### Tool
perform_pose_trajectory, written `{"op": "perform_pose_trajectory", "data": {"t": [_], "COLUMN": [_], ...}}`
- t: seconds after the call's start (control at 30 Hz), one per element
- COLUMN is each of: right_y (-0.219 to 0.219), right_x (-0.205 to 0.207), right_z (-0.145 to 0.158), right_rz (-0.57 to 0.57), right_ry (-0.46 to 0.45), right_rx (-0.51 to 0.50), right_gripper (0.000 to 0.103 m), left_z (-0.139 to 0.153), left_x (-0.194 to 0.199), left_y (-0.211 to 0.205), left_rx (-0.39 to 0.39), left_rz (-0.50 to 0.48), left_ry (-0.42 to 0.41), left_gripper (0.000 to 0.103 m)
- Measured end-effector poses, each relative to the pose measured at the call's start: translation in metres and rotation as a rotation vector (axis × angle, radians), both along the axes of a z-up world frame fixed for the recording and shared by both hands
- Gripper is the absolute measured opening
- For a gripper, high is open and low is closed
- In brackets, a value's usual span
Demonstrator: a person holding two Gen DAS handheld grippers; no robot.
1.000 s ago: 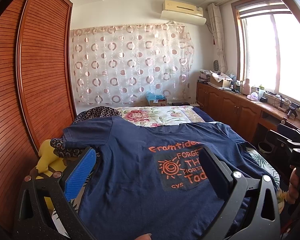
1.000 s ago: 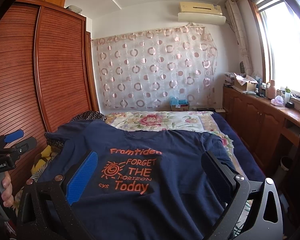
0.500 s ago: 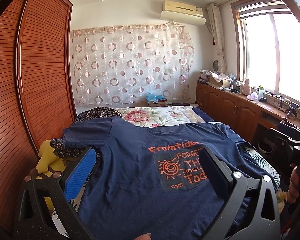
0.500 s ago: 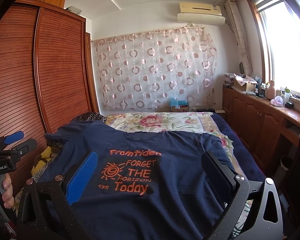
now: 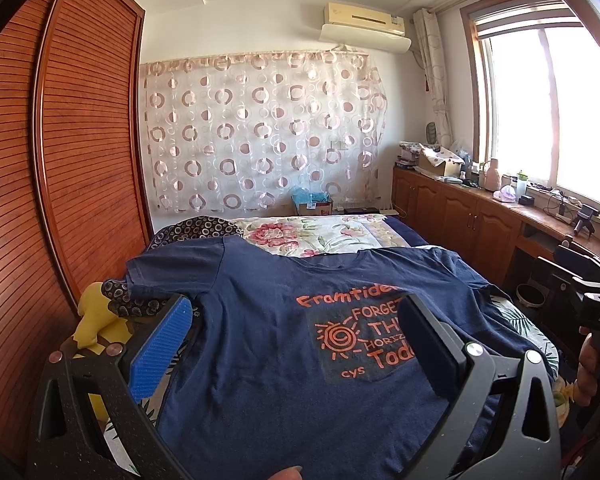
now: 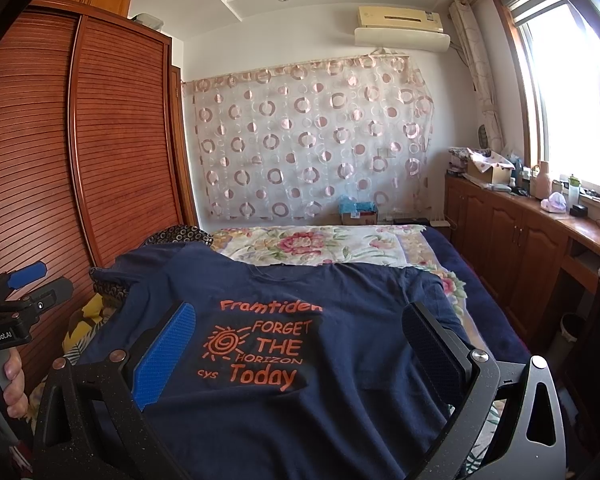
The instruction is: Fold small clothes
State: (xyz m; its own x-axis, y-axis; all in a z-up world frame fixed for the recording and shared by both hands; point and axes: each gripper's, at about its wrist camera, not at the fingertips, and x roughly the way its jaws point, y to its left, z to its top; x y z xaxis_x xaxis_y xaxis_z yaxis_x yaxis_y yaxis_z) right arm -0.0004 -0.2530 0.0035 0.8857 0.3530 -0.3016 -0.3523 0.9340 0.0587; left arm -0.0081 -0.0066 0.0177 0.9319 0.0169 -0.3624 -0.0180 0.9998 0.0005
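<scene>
A navy T-shirt [image 5: 268, 344] with orange print lies spread flat, front up, on the bed, collar at the far end. It also shows in the right wrist view [image 6: 340, 360]. My left gripper [image 5: 296, 320] is open and empty, held above the shirt's lower left part. My right gripper [image 6: 300, 328] is open and empty, held above the shirt's lower middle. The other hand-held gripper shows at the edge of each view, the right one [image 5: 596, 304] and the left one [image 6: 16, 304].
A floral sheet [image 6: 312, 246] covers the far end of the bed. A dark patterned pillow [image 5: 196, 230] and a yellow cloth [image 5: 96, 320] lie at the left. A wooden wardrobe [image 5: 60, 184] stands left; low cabinets [image 6: 520, 248] run along the right under the window.
</scene>
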Motion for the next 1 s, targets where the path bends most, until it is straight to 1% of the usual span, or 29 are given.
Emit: {"op": "perform_pose_trajectory", "data": {"t": [1.0], "right_y": [-0.0002], "right_x": [-0.0011], "right_z": [0.0001], "right_rz": [0.002], "right_ry": [0.0], "right_rx": [0.005], "right_gripper": [0.103], "left_z": [0.0007], "left_x": [-0.0026], "left_y": [-0.0005], "left_rx": [0.001], "left_rz": [-0.002], "left_ry": [-0.005], "left_gripper": [0.103]}}
